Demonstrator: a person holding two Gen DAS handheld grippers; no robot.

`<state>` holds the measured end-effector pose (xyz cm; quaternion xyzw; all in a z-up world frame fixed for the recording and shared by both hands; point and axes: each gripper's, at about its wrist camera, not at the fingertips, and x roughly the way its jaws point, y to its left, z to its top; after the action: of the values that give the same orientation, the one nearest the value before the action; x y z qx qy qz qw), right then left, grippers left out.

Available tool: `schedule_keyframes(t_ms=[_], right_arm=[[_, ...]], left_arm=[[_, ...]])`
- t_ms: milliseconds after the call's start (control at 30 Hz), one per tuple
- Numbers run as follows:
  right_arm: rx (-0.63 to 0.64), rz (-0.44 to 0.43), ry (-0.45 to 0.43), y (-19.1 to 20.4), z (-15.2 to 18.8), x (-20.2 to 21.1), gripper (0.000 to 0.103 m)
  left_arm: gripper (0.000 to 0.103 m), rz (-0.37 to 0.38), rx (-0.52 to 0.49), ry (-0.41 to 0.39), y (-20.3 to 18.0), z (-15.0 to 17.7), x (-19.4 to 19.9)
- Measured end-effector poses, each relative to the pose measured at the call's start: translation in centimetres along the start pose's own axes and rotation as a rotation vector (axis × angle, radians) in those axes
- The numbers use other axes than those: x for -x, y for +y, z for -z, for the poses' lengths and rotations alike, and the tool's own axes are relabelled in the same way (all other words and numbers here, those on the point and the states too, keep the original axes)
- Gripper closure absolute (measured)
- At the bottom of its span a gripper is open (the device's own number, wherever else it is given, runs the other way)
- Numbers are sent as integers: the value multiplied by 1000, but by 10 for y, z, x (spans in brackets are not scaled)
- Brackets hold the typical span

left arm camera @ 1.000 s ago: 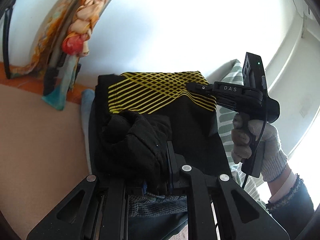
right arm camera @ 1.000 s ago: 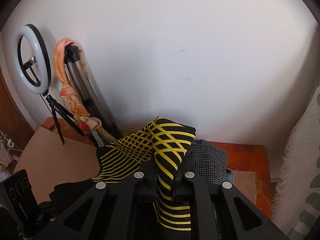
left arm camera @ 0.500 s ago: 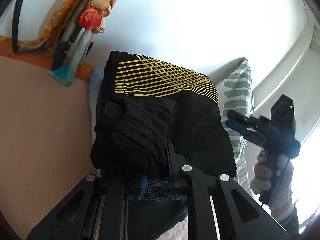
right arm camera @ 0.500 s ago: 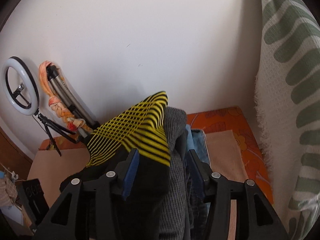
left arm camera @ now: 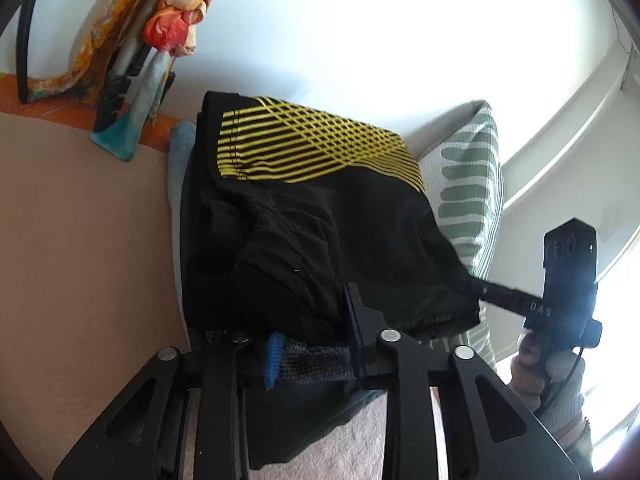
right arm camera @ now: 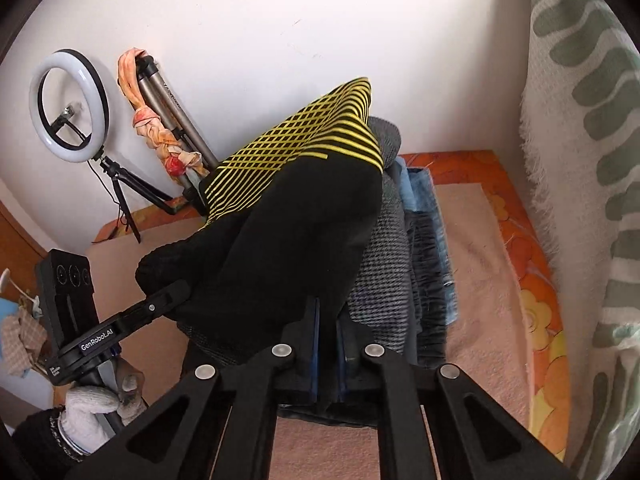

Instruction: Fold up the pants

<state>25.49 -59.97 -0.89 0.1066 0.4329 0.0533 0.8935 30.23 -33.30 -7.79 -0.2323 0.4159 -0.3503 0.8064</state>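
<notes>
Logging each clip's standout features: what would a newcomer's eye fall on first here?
The black pants with a yellow lattice band, draped over a stack of folded clothes mid-frame with both grippers pinching their near edge. Then the white ring light on its tripod by the wall, far left in the right wrist view.

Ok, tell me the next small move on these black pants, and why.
Probably press the bunched lump flat with the left gripper. The black pants already lie on the clothes stack and the right gripper pinches their edge, but the side by the left gripper looks rumpled.
</notes>
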Motion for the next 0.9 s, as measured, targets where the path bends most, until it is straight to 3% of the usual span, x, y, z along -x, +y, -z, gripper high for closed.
schedule_keyframes(t_ms=[67,267,367,400,567,633,900], right_arm=[[-21,37,-10,-11,-2,7,100],[-46,100,21,-21,8,-1,94],[-79,137,4,-23,14,2,84],[-87,151,-4,-22,16,5,73],[-94,166,-45,-9,31,28,67],[-70,191,-63,5,38,37,53],[-13,234,-136,62,66,69,32]], left_arm=[[65,-5,-26,24,-4,5,3],[57,-76,-18,70,0,13,18],[57,-123,-24,68,8,17,34],[57,-129,-25,66,9,17,39],[57,-175,-92,40,10,20,76],[57,-197,-144,22,4,23,92],[53,-197,-279,-23,-23,36,139]])
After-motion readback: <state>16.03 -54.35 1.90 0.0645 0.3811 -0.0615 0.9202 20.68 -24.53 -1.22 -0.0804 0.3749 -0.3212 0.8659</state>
